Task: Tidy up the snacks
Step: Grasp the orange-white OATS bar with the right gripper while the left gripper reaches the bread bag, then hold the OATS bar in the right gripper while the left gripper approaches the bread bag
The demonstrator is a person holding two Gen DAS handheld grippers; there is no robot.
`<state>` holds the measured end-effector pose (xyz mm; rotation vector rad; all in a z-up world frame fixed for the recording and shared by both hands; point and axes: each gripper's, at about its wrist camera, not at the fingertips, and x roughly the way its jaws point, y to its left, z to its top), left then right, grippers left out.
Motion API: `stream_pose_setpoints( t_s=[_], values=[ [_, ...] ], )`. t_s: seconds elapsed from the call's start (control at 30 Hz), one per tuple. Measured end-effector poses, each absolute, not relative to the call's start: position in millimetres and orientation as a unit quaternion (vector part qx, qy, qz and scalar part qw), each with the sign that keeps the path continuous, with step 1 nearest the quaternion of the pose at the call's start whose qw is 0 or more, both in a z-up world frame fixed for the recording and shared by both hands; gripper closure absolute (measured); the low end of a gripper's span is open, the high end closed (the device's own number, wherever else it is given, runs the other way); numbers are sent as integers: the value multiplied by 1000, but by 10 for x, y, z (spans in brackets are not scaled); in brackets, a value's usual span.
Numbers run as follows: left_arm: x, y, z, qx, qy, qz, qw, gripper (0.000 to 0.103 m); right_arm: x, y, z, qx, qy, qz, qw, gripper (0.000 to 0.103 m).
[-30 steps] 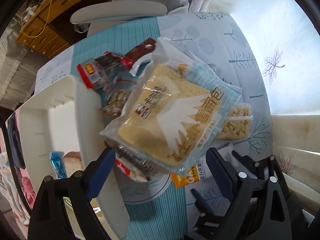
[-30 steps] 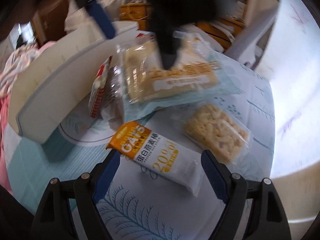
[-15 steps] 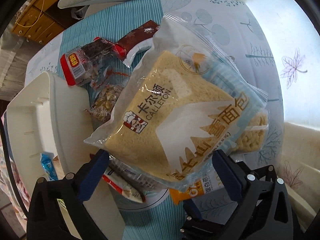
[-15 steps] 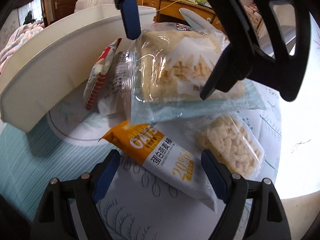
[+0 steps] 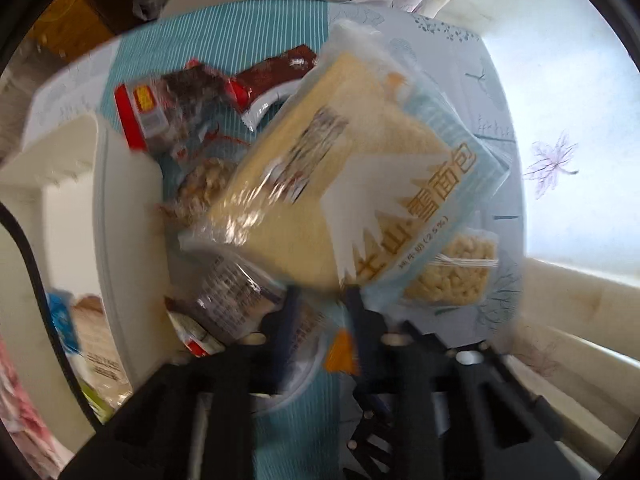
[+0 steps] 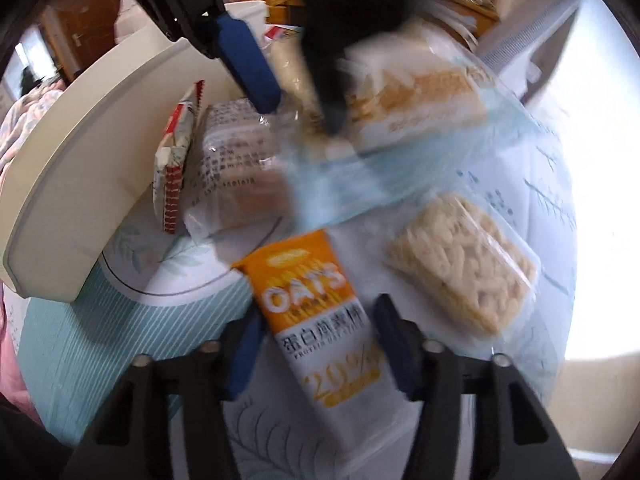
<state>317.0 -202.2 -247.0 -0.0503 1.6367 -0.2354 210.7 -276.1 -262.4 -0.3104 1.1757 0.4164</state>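
Both views are motion-blurred. Left wrist view: white bin point(image 5: 128, 208) at far left, inside mostly cut off, only a blue wrapper point(image 5: 60, 320) and some blurred packs visible. Next over, red pack point(image 5: 160, 116) and nut pack point(image 5: 204, 180) lie on the striped cloth point(image 5: 224, 40), half hidden under the bread bag point(image 5: 340, 192). The left gripper point(image 5: 320, 300) has its fingers drawn close on the bread bag's lower edge, pinching it; half a second ago they stood wide apart either side of it. The bag now looks tilted up; whether it has left the table I cannot tell. A dark-print pack point(image 5: 228, 300) sits under it. Puffed-rice pack point(image 5: 448, 272) at right, partly covered by the bag corner.

Right wrist view: bin wall point(image 6: 80, 184) left, red-striped sachet point(image 6: 176, 168) leaning on it, then the dark-print pack point(image 6: 236, 184). Oat bar point(image 6: 320, 320) on the table between the fingers of the right gripper point(image 6: 316, 340), which have narrowed around it since before; contact is too blurred to confirm. Left gripper point(image 6: 296, 80) blocks the top. Puffed-rice pack point(image 6: 460, 260) right.
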Motion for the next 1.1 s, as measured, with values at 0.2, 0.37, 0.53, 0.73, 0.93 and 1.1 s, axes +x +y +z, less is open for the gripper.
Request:
stream_pose_setpoints(
  t_s=[0.2, 0.37, 0.53, 0.73, 0.93, 1.1],
  values=[
    [3046, -1836, -2507, -78, 740, -112, 658, 95, 1821, -2776, -2564, -121, 602, 154, 774, 57],
    [2908, -1747, -2488, -105, 746, -114, 648, 98, 1540, -2868, -2568, -81, 642, 130, 751, 57],
    [2694, -1683, -2364, -123, 744, -118, 646, 99, 1369, -2969, -2562, -18, 670, 105, 735, 57],
    [2552, -1628, -2236, -149, 738, -113, 648, 99, 1182, -3350, -2517, 62, 687, 88, 718, 58],
    [2366, -1540, -2004, -110, 737, -98, 660, 99, 1102, -3722, -2478, 117, 672, 65, 729, 58],
    [2191, -1442, -1786, -114, 728, -77, 672, 99, 1006, -3963, -2472, 182, 661, 70, 725, 58]
  ],
)
